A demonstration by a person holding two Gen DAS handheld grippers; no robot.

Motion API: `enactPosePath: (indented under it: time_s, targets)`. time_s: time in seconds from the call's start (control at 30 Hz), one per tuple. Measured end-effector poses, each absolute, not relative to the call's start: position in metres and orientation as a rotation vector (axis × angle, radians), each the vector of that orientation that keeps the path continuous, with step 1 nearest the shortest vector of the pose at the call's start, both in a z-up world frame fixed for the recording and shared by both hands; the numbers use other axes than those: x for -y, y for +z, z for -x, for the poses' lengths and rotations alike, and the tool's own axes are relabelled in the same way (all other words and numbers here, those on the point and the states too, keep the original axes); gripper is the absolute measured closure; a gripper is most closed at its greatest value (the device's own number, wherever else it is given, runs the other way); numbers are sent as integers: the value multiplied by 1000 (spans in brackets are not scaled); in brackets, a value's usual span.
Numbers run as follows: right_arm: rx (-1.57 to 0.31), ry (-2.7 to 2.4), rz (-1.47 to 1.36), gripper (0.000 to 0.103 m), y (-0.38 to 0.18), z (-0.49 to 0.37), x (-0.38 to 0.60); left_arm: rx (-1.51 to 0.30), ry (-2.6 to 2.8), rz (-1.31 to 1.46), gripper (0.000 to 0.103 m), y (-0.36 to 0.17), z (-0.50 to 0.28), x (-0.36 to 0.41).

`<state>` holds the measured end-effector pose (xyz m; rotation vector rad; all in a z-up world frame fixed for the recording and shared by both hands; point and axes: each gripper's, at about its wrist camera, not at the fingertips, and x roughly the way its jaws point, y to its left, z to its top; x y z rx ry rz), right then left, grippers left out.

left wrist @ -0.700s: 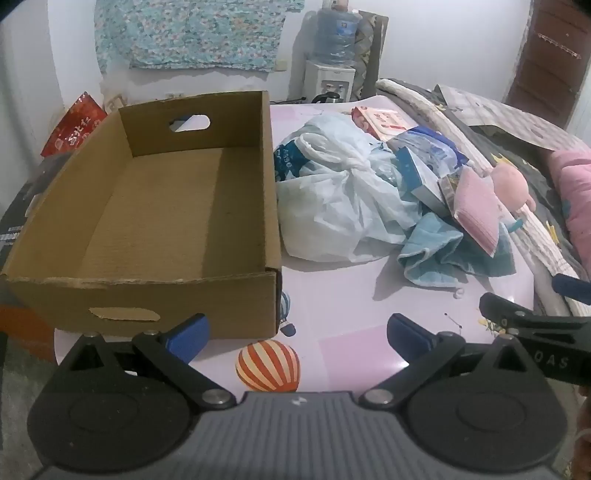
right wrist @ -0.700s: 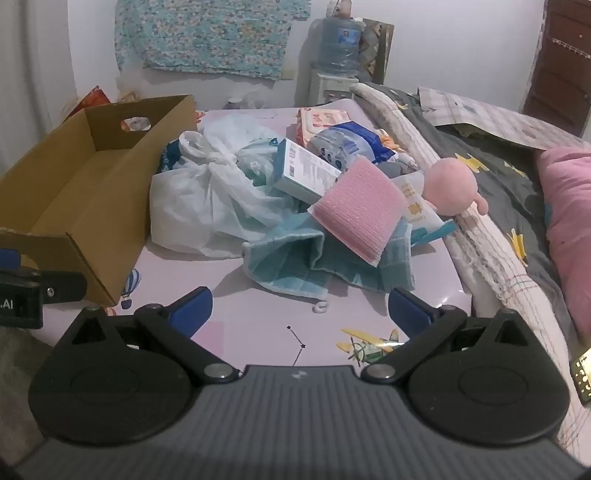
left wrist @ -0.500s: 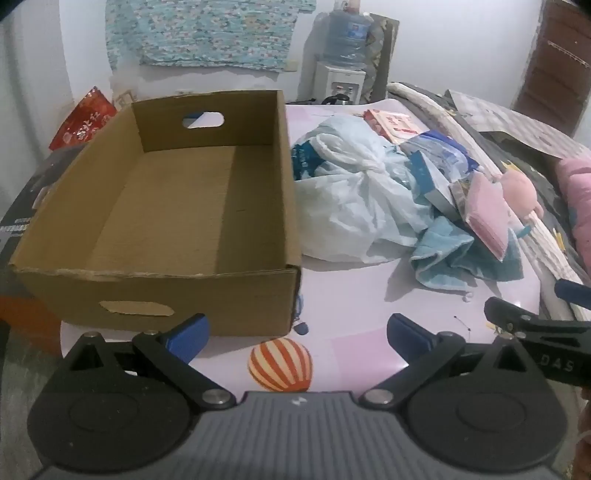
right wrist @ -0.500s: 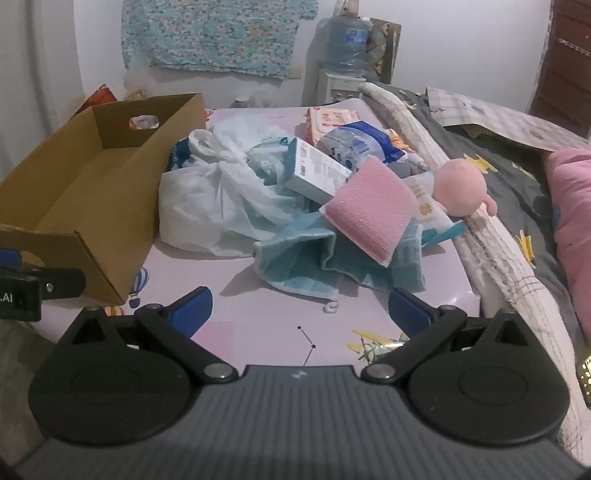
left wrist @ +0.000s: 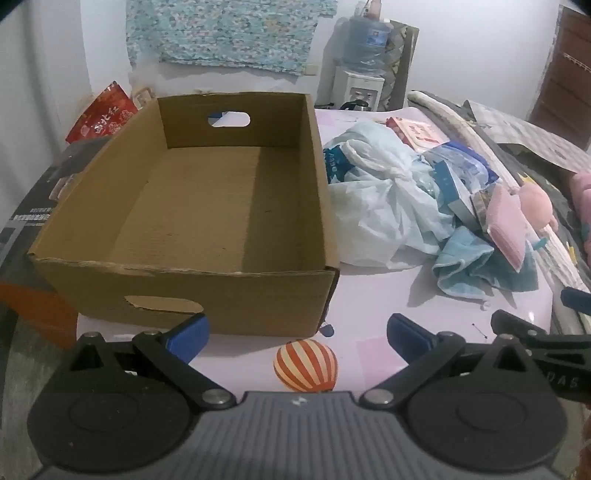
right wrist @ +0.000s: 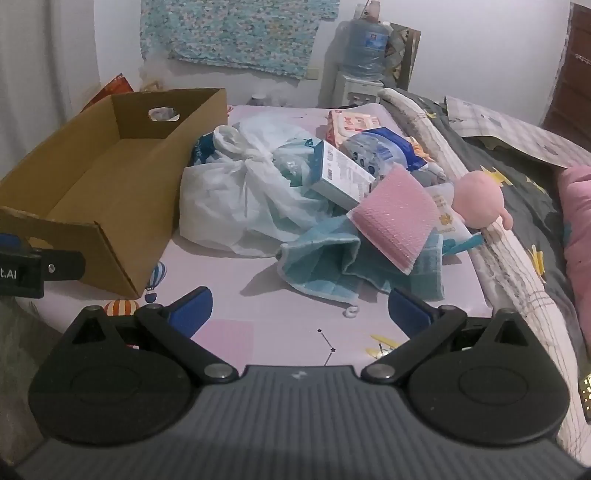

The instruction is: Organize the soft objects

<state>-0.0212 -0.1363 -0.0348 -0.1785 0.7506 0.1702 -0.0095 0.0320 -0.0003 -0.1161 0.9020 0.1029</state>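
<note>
An open cardboard box (left wrist: pixel 207 206) (right wrist: pixel 110 184) sits on the left of a pink printed table (left wrist: pixel 369 306) (right wrist: pixel 280 325), nothing inside it. Right of it lies a heap: a knotted white plastic bag (left wrist: pixel 380 206) (right wrist: pixel 240 199), a light blue towel (left wrist: pixel 476 266) (right wrist: pixel 325 258), a pink padded pouch (left wrist: pixel 506 221) (right wrist: pixel 395 218), a white carton (right wrist: pixel 343 173), a blue packet (right wrist: pixel 380 151) and a pink plush toy (left wrist: pixel 535 203) (right wrist: pixel 478 201). My left gripper (left wrist: pixel 297 334) is open before the box's near wall. My right gripper (right wrist: pixel 299 308) is open, short of the towel, holding nothing.
A bed with a grey quilt (right wrist: pixel 517 177) and pink pillow (right wrist: pixel 580 221) runs along the table's right side. A water dispenser (right wrist: pixel 364 62) and a patterned cloth (right wrist: pixel 240 33) stand at the back wall. A red bag (left wrist: pixel 101 118) lies behind the box.
Both views have drifted leftward and slightly forward: the box fills more of the left view, the heap sits further right. Both grippers stay open.
</note>
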Motion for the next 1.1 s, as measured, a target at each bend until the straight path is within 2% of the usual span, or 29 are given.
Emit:
enactPosePath:
  time_s: [1.1]
  targets:
    - [-751, 168, 174, 1, -36, 16, 135, -903, 106, 120, 0, -1, 6, -35]
